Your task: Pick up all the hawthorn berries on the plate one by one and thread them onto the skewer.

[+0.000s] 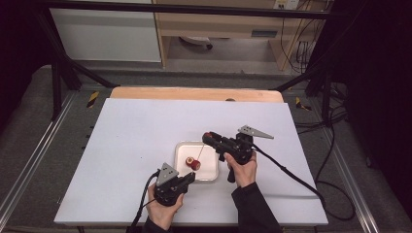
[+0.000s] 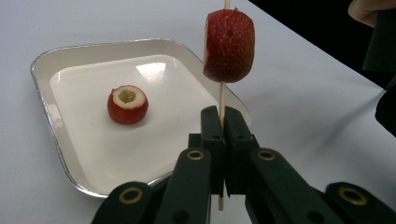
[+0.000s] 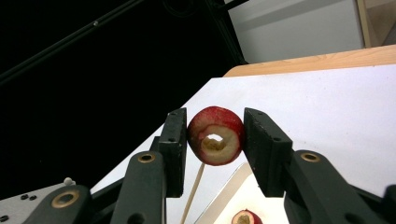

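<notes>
Red fruit piece [image 1: 208,136] sits in the right gripper [image 1: 210,138] above the white tray [image 1: 212,174] in the high view. In the left gripper view, the left gripper [image 2: 223,122] is clenched on a wooden stick [image 2: 222,95] through a second piece [image 2: 229,45]; a third [image 2: 127,104] lies in the tray. The right gripper view shows both jaws grasping the cored piece.

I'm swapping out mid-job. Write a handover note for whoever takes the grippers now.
Left gripper: shut on the skewer, holding it upright at the tray's edge.
Right gripper: closed on a red fruit that sits on the skewer; the stick runs through it.
Tray: white, on the white table, with one cored fruit piece lying in it.
Done: one fruit threaded.
Left: probably seat it further down, then pick up the tray piece and thread it too.
</notes>
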{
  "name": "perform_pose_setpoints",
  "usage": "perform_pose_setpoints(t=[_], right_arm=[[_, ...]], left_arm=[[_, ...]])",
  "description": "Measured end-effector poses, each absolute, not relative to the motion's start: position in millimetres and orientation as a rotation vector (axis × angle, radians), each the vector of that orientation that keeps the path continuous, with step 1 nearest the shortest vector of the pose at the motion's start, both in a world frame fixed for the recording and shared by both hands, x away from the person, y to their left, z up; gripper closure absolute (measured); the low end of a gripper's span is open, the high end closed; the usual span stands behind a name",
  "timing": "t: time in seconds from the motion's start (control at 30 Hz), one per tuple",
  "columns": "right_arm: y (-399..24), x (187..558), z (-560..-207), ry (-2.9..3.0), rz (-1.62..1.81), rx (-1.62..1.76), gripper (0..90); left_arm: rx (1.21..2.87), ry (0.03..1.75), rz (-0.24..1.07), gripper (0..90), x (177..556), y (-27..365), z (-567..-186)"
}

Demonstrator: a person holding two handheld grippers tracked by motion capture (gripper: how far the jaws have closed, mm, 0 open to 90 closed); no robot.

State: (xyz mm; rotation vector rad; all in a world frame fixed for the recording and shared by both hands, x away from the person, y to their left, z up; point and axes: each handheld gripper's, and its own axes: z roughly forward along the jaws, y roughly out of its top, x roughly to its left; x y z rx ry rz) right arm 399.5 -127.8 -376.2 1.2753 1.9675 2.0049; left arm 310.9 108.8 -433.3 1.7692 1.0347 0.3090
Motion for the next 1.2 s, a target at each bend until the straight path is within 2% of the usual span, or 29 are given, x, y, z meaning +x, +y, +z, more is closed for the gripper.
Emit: perform_pose_setpoints(t=[0.53, 1.2], right_arm=[[-131.3, 402.5, -370.9, 1.958, 2.057, 1.317, 61.7], [-131.7, 401.9, -371.0, 1.989, 2.053, 1.310, 61.7]], left_arm=[[1.817, 0.966, 0.343, 88.6, 308.6, 105.7, -435.3], [1.797, 0.959, 0.360, 88.6, 307.7, 107.7, -432.5]])
